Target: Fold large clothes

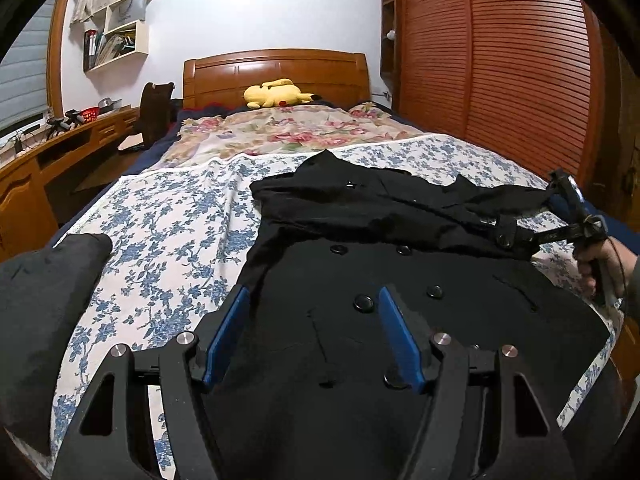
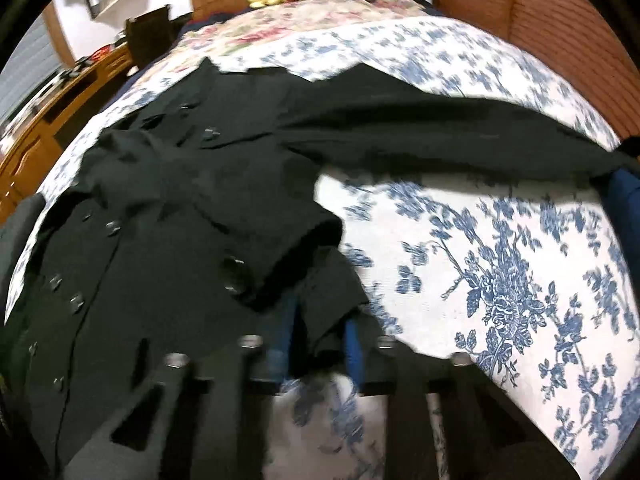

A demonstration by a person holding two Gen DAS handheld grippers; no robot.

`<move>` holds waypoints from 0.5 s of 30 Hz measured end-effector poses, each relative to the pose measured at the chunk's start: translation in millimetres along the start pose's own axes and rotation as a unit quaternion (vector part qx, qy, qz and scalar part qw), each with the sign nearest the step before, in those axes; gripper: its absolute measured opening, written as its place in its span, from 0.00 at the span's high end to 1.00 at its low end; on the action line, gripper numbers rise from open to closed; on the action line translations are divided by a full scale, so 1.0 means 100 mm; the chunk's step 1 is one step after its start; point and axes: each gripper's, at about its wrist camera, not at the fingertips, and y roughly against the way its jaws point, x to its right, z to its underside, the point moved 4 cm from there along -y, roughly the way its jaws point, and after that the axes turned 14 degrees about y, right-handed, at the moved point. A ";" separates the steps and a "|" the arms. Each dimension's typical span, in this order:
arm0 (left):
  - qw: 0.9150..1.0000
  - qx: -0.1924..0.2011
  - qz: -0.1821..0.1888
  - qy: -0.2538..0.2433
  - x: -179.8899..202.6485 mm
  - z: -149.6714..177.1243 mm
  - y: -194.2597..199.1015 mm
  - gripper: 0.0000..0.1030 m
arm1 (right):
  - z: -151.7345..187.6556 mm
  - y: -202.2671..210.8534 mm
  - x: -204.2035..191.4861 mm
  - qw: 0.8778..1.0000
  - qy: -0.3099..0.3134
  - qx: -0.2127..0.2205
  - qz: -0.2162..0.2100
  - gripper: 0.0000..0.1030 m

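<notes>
Left wrist view: the left tool [image 1: 314, 298] is hovering released over the black coat [image 1: 400, 280], which is lying on the bed [image 1: 160, 220]. Right wrist view: the right tool [image 2: 318, 320] is clenching the coat's sleeve [image 2: 320, 304].

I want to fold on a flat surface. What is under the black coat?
The black coat lies on a blue-and-white floral bedsheet, which shows all around it. The sheet directly beneath is covered, so anything lying there cannot be seen.
</notes>
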 end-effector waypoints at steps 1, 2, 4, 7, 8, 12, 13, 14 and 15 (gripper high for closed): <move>1.000 0.000 0.002 0.000 0.01 0.00 0.00 0.34 | -0.02 0.07 -0.04 1.000 0.006 0.004 -0.006 0.87; 1.000 0.000 0.004 0.001 0.02 0.00 0.01 0.34 | -0.04 0.16 -0.07 1.000 0.017 0.013 -0.009 0.88; 1.000 0.000 0.006 0.001 0.02 -0.01 0.01 0.34 | -0.07 0.39 -0.21 0.999 0.030 0.026 -0.021 0.88; 1.000 0.003 0.011 0.001 0.02 -0.02 0.04 0.34 | -0.05 0.77 -0.49 0.996 0.045 0.054 -0.045 0.89; 1.000 0.001 0.013 0.001 0.02 -0.02 0.04 0.34 | -0.01 0.86 -0.58 0.996 0.049 0.059 -0.051 0.89; 1.000 0.003 0.015 0.003 -0.03 -0.04 0.07 0.34 | 0.22 1.16 -0.91 0.992 0.049 0.074 -0.087 0.89; 1.000 0.003 0.015 0.004 -0.04 -0.04 0.07 0.34 | 0.28 1.24 -1.00 0.991 0.048 0.083 -0.096 0.89; 1.000 0.002 0.015 0.005 -0.05 -0.04 0.08 0.34 | 0.32 1.31 -1.02 0.989 0.044 0.089 -0.107 0.89; 1.000 0.002 0.014 0.005 -0.06 -0.04 0.08 0.34 | 0.38 1.36 -1.07 0.988 0.038 0.095 -0.118 0.89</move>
